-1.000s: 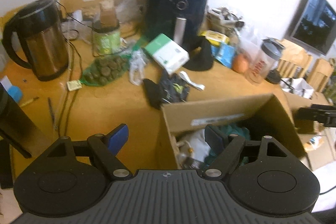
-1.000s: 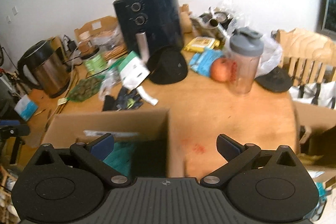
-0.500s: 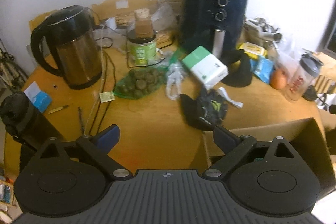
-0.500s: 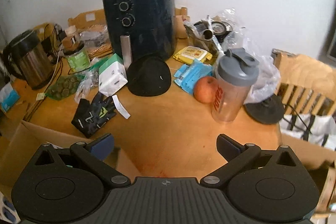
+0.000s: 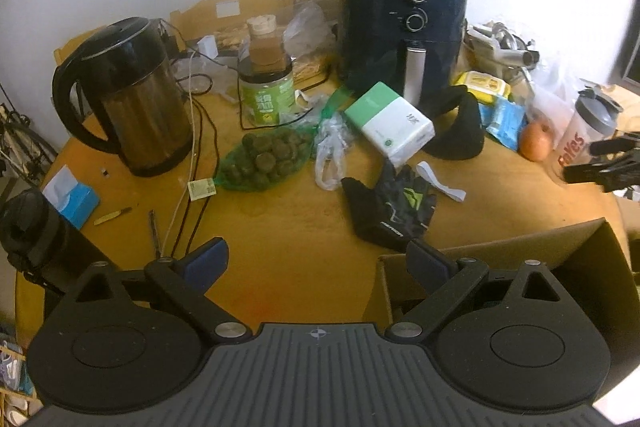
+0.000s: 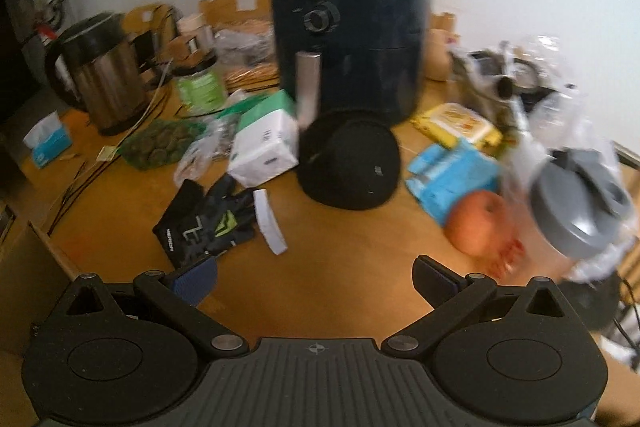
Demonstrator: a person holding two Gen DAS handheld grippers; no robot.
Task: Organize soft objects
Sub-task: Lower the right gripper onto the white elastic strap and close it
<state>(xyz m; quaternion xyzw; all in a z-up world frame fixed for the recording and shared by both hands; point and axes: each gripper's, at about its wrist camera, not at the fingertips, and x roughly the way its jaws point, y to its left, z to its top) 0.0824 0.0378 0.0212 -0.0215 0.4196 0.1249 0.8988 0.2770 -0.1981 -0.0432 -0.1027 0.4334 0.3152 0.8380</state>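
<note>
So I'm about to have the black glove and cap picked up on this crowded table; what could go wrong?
1. The glove overlaps a white paper strip, which may get pinched along with it.
2. The cap leans against the air fryer, leaving little room.
3. The shaker bottle and apple stand close to the open right gripper; a swing might topple them.

One kettle (image 5: 132, 99), one air fryer (image 5: 404, 31), one black glove (image 5: 390, 207), one black cap (image 6: 348, 163), one apple (image 6: 476, 223), one shaker bottle (image 6: 580, 215), one cardboard box (image 5: 520, 259), two tissue packs (image 5: 390, 123) counted.
</note>
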